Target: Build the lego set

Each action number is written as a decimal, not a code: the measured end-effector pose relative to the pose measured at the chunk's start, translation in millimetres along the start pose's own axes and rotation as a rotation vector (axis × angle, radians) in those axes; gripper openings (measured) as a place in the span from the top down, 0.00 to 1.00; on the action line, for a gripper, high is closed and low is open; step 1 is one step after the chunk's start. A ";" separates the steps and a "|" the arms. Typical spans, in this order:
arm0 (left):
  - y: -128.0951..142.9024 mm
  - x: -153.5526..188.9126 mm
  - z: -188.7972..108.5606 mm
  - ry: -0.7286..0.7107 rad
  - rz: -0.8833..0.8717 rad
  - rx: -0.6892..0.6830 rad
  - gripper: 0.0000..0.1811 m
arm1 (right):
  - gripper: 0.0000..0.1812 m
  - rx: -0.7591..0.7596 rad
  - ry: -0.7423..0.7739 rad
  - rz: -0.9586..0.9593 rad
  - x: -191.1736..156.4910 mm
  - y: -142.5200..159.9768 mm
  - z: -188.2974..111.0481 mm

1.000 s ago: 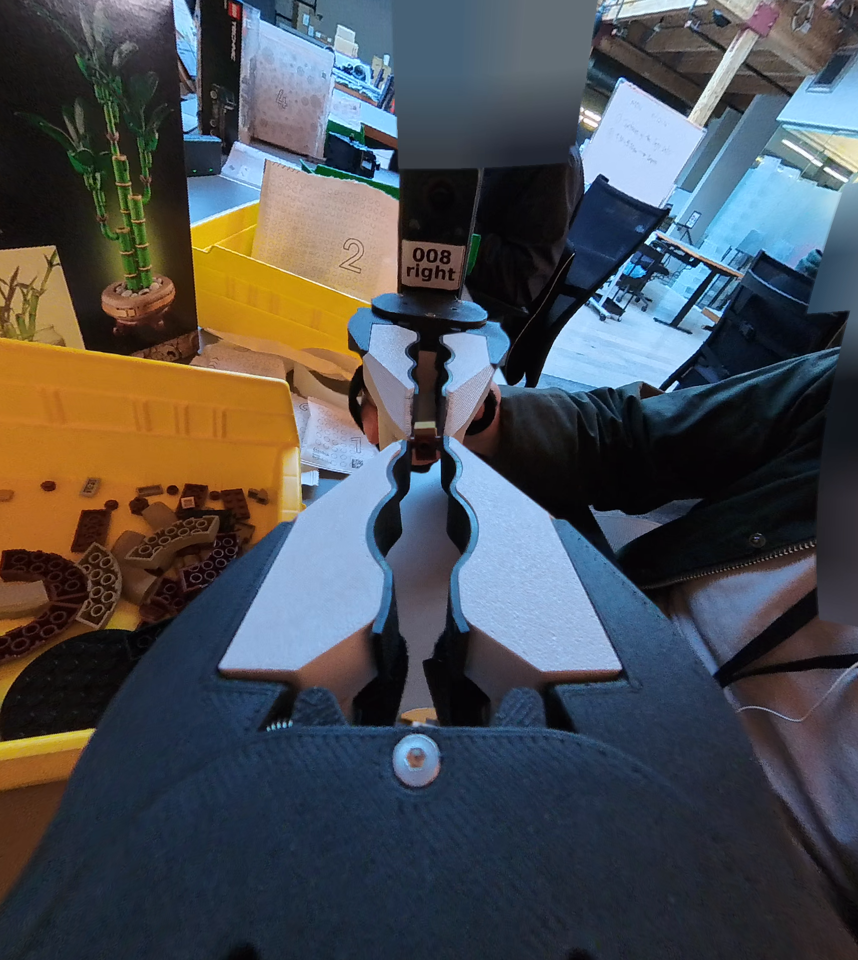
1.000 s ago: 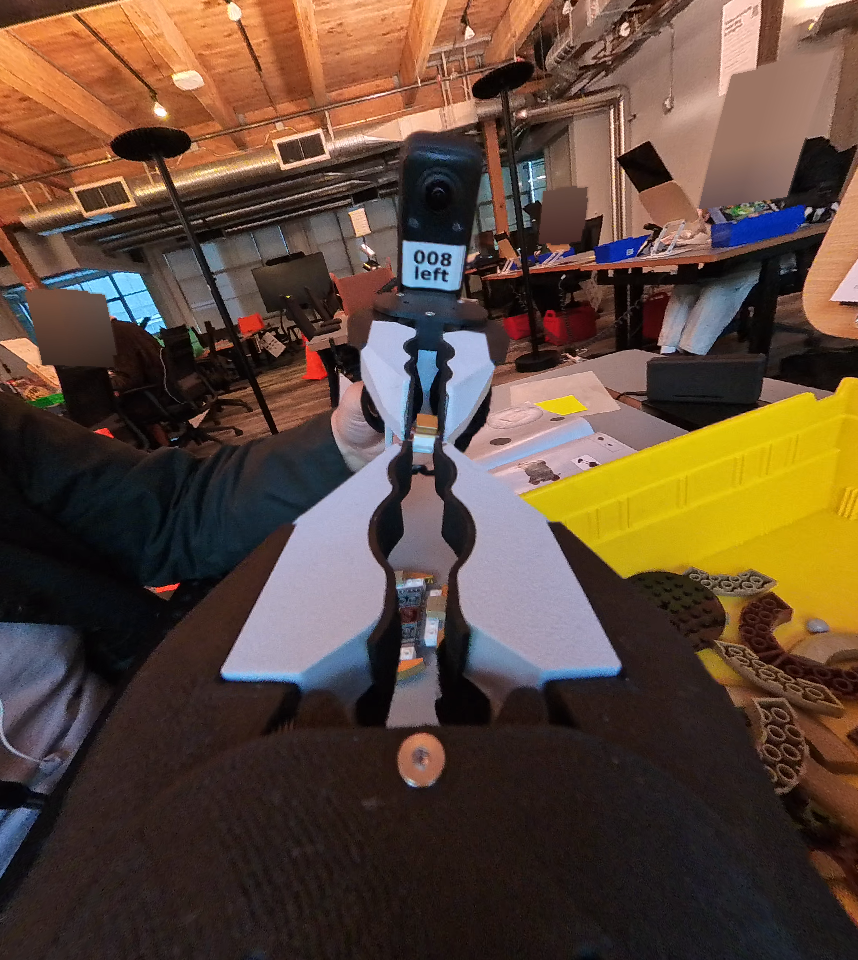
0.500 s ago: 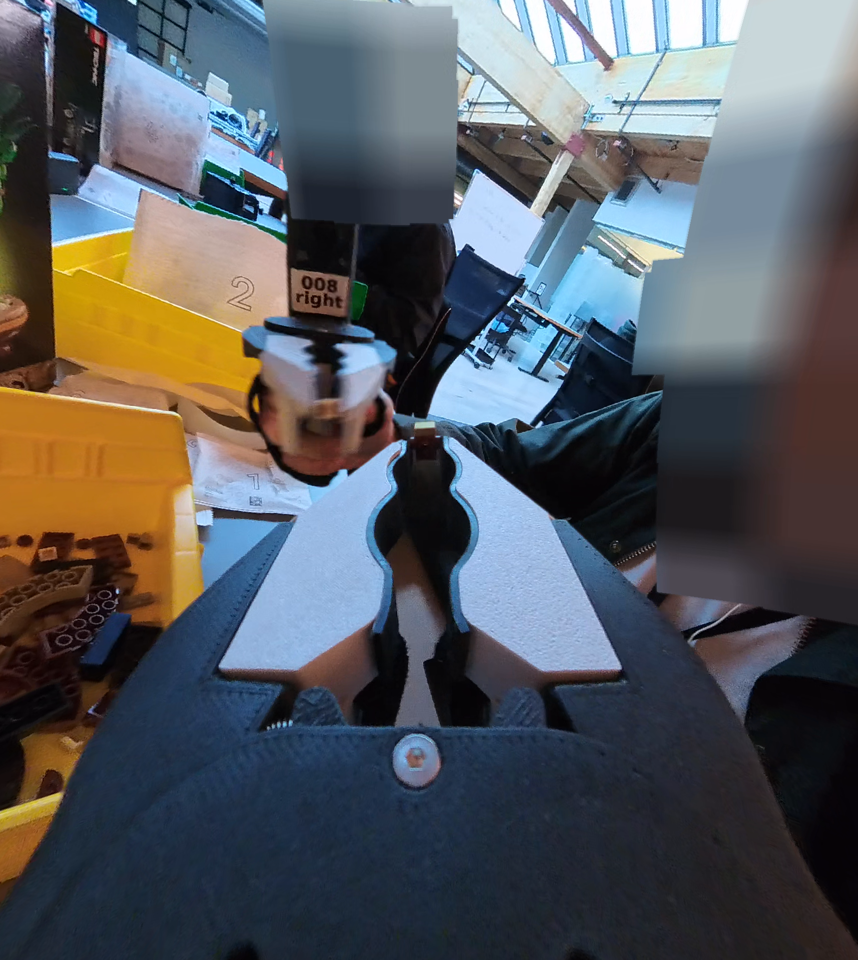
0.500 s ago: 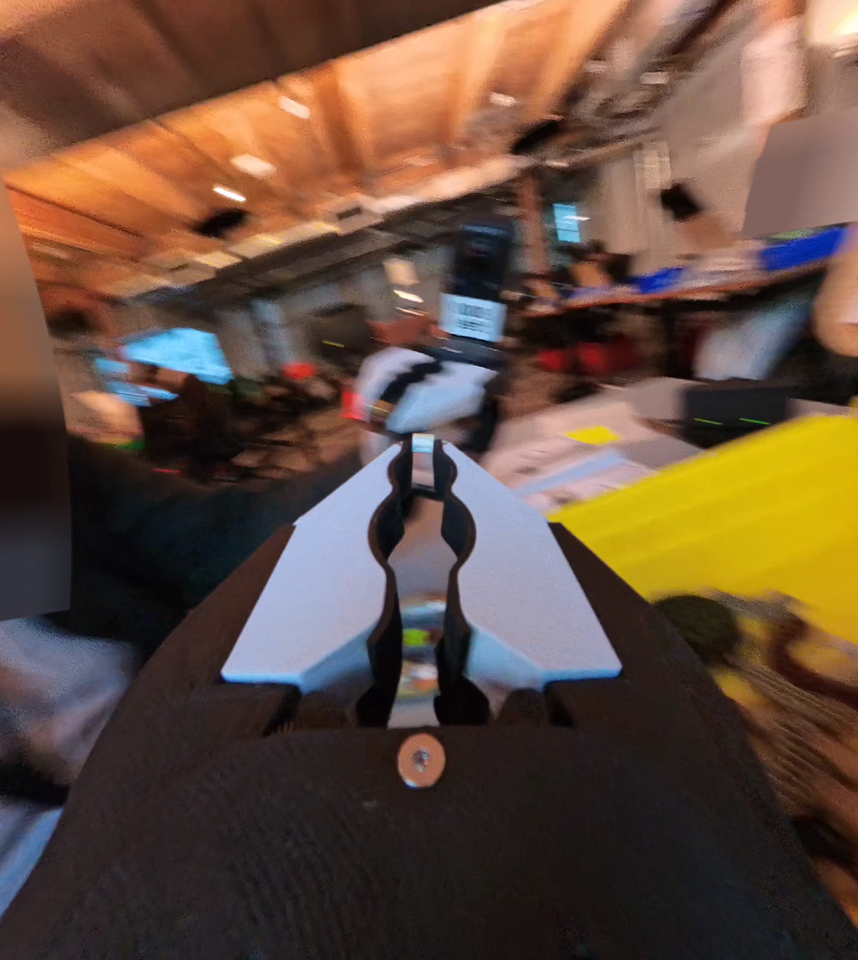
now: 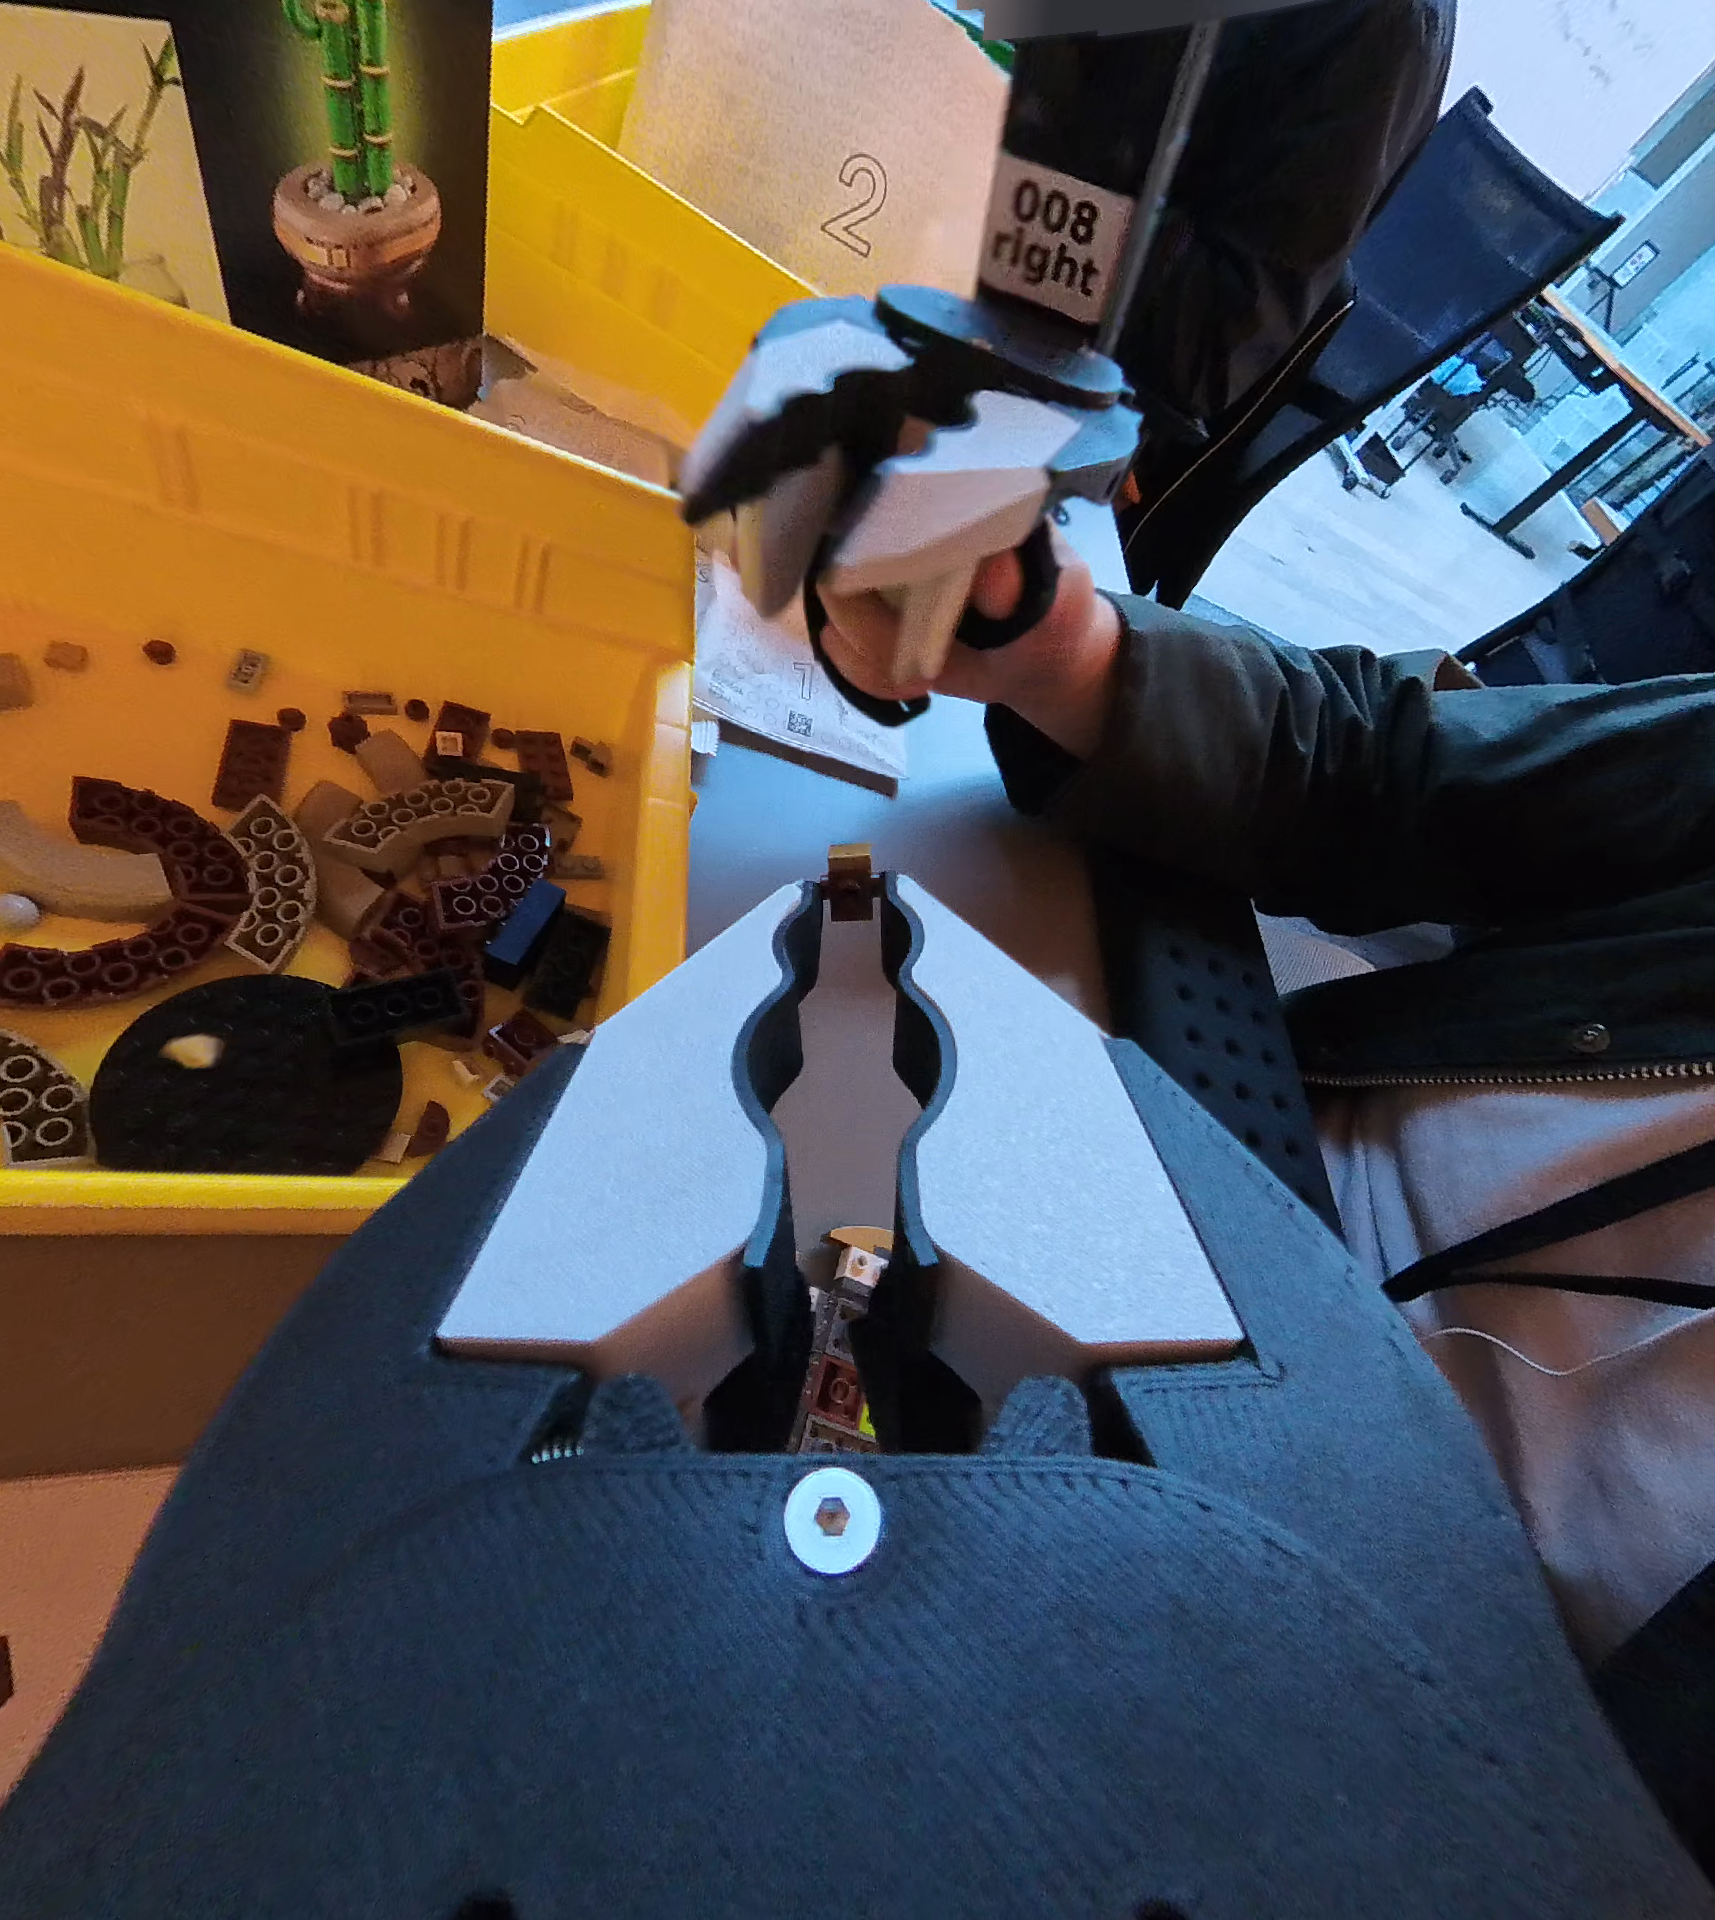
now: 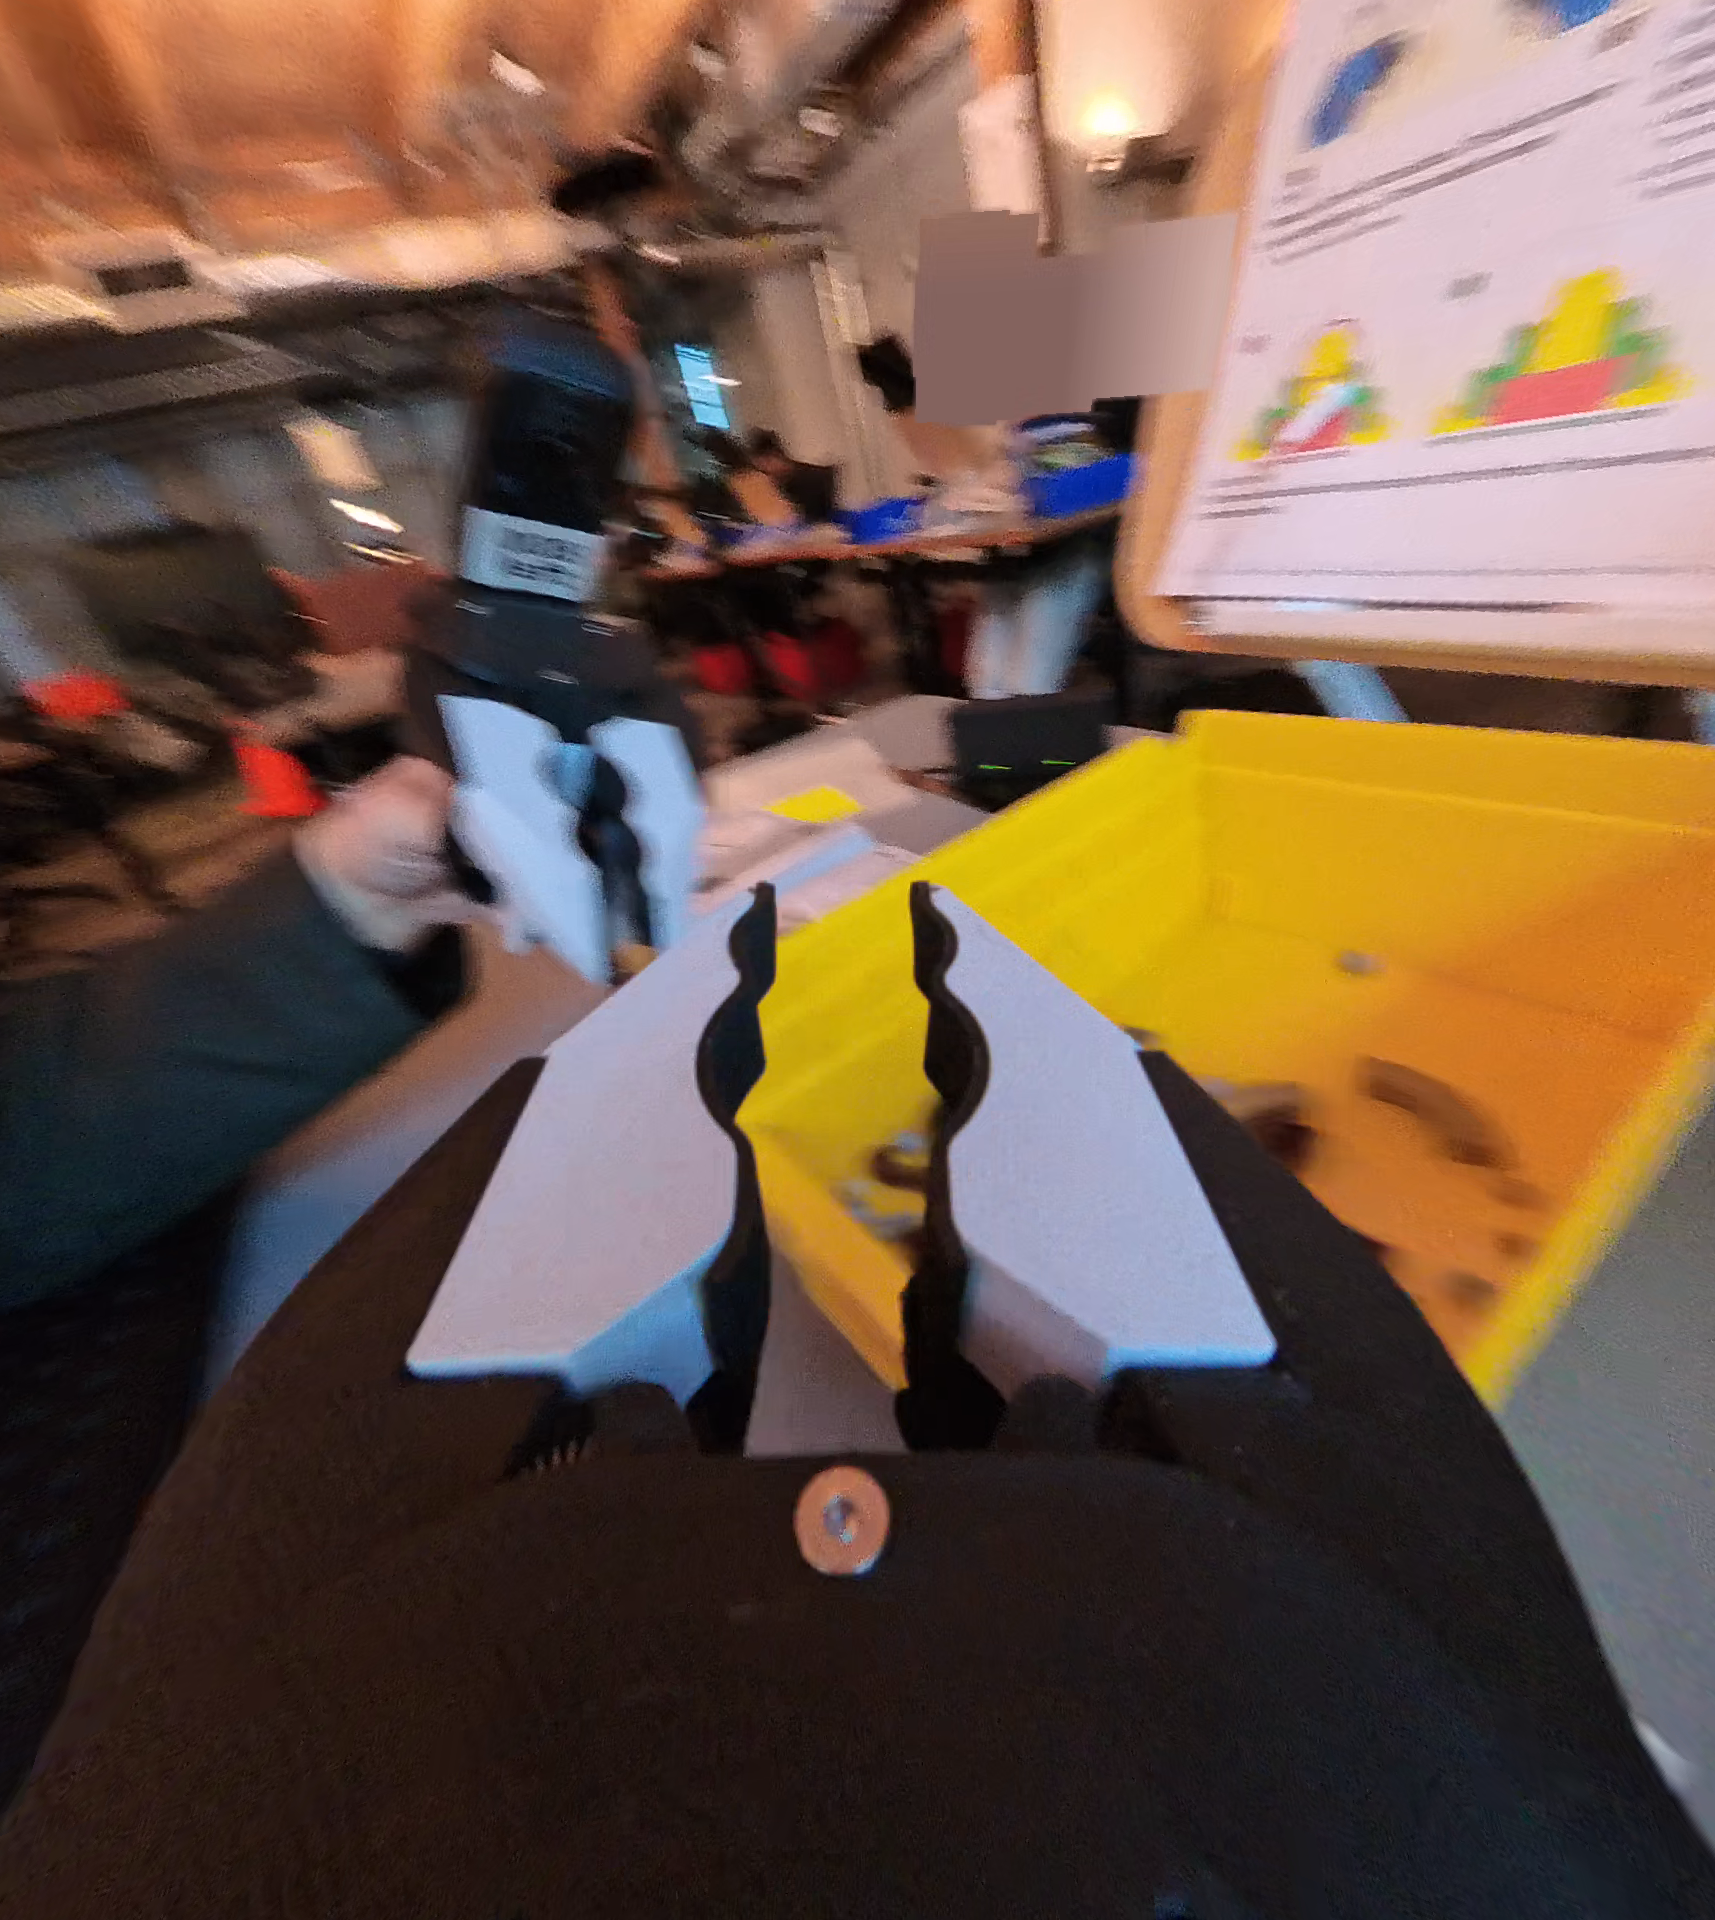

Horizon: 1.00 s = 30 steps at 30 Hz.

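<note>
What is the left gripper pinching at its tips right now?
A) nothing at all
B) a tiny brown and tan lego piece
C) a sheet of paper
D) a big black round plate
B: in the left wrist view, the left gripper is closed on a small brown and tan lego piece that pokes out past its fingertips.

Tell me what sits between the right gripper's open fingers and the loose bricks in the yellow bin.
In the right wrist view, only the yellow bin's near wall lies between the right gripper and the blurred loose bricks; nothing is held between its fingers.
</note>
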<state>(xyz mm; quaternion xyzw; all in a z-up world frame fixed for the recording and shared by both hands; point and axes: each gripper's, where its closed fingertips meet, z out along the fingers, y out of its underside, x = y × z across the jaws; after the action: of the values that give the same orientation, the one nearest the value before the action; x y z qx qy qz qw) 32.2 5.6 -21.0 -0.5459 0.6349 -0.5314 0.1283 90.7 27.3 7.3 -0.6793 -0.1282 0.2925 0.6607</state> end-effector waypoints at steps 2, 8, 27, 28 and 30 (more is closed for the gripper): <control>1.0 1.3 1.4 -0.008 0.022 -0.012 0.95 | 0.87 -0.011 -0.170 0.108 -23.9 4.7 6.3; 3.1 5.1 5.2 -0.012 0.045 -0.036 0.95 | 0.90 -0.127 -0.321 0.115 -55.4 28.7 16.0; -2.3 24.8 7.6 0.046 0.129 -0.027 0.95 | 0.97 -0.164 -0.440 0.194 -69.0 28.1 10.1; -4.0 26.1 6.9 0.040 0.152 -0.019 0.95 | 0.97 -0.158 -0.447 0.208 -69.4 26.3 10.0; -7.0 29.7 5.4 0.031 0.198 -0.005 0.95 | 0.98 -0.143 -0.478 0.261 -71.8 21.7 9.2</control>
<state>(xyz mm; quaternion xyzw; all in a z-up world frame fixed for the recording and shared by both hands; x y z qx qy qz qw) 29.2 -20.8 -5.2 -0.4728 0.6889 -0.5228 0.1689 23.8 -7.4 3.0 -0.6467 -0.2121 0.5170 0.5191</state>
